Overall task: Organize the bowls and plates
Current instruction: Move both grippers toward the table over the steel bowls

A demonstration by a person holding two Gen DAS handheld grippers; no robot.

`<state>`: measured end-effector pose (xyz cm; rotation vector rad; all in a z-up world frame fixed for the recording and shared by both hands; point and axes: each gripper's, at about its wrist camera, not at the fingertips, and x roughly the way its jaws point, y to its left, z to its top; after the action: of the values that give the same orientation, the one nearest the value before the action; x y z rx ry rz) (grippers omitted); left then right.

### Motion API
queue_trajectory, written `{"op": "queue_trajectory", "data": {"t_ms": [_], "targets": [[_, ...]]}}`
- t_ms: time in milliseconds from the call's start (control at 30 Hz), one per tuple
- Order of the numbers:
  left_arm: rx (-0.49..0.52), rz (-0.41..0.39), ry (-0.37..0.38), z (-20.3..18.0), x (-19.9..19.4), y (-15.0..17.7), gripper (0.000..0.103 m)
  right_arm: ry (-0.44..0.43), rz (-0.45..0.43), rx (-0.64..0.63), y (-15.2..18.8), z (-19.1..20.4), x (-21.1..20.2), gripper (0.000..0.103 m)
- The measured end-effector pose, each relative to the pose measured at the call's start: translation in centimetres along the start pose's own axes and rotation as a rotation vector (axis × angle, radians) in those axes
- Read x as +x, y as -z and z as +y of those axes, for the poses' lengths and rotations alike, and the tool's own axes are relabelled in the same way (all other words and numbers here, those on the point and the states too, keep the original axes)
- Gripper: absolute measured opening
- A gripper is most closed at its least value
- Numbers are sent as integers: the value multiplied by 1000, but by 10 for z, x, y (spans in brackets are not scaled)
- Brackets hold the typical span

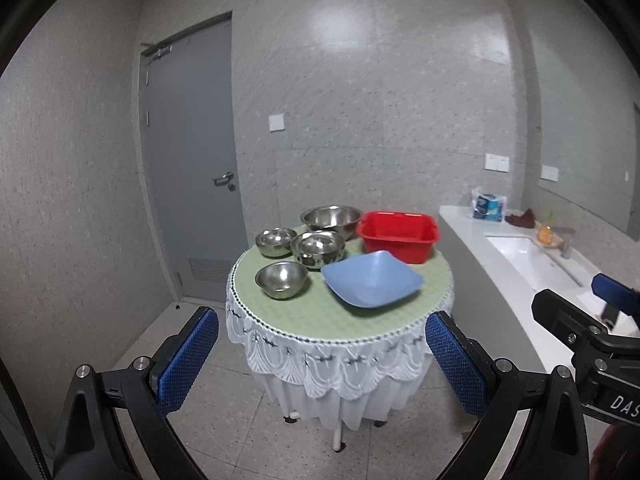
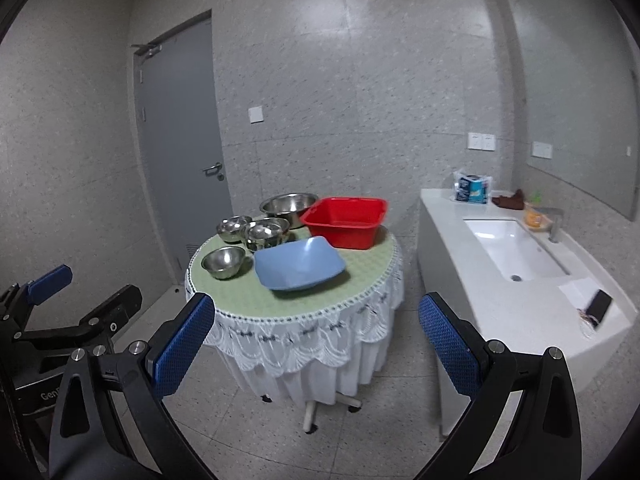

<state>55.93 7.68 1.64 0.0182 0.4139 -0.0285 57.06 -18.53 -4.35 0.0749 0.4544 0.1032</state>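
Observation:
A round table with a green top and white lace skirt holds a blue square plate, a red square tub, a large steel bowl at the back and three smaller steel bowls: one at the front left, one in the middle, one at the back left. My left gripper and right gripper are open, empty, short of the table.
A white counter with a sink stands right of the table, with a tissue pack, a brown cloth, an orange item and a phone on it. A grey door is at the back left. Tiled floor lies below.

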Motion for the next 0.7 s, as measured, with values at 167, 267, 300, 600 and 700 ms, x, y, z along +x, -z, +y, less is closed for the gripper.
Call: {"op": "queue_trajectory", "data": {"t_ms": [167, 267, 300, 600, 700], "targets": [[-9, 48, -32, -8, 86, -45, 102, -60, 36, 11, -27, -1, 78, 103], [-11, 62, -49, -10, 146, -80, 102, -87, 45, 16, -52, -7, 133, 103], [-9, 65, -56, -15, 161, -90, 102, -97, 47, 18, -63, -11, 156, 103], [-56, 154, -48, -20, 360, -206, 102, -200, 118, -10, -159, -31, 318, 103], [-62, 211, -45, -10, 424, -239, 102, -226, 150, -26, -183, -34, 358, 103]]}}
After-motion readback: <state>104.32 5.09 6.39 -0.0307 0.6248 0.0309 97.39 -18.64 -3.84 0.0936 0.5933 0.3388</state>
